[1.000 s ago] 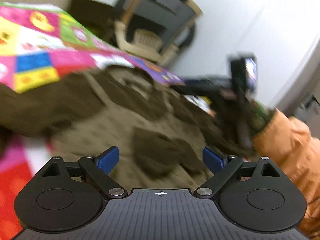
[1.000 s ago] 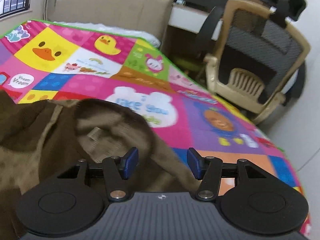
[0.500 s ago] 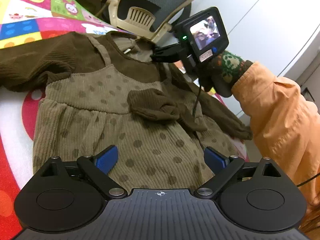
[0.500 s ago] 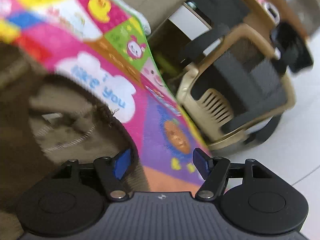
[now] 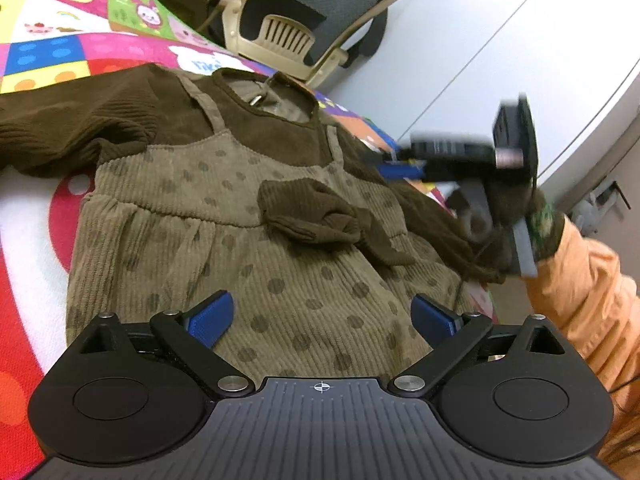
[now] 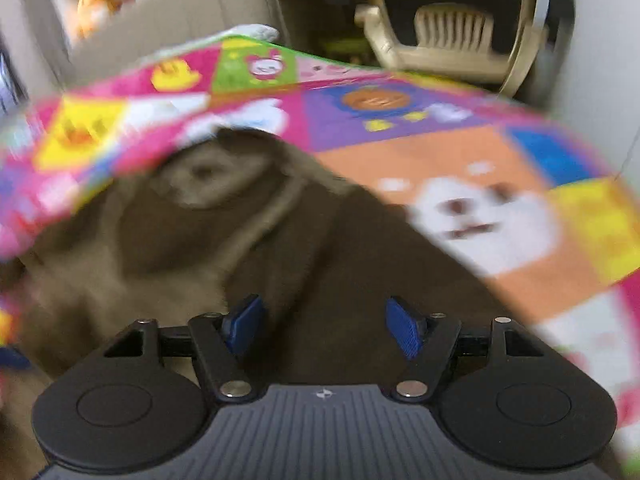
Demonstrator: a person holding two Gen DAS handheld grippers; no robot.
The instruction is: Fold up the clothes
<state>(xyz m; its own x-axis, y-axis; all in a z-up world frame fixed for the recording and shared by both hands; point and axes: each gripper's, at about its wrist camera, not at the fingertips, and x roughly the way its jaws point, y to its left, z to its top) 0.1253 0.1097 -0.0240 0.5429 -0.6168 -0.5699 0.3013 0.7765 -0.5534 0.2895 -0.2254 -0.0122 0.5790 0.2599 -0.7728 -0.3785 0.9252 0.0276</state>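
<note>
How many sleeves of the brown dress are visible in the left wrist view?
2. One sleeve stretches out left across the play mat; the other sleeve is folded over the dress front, cuff on the chest.

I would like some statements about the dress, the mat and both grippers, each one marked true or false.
1. The dress lies on a colourful mat. True.
2. The left gripper is shut on the dress. False: its jaws are open and hold nothing.
3. One sleeve is folded over the dress front. True.
4. The right gripper holds a sock. False: its jaws are open and empty.
5. A chair stands beyond the mat. True.
</note>
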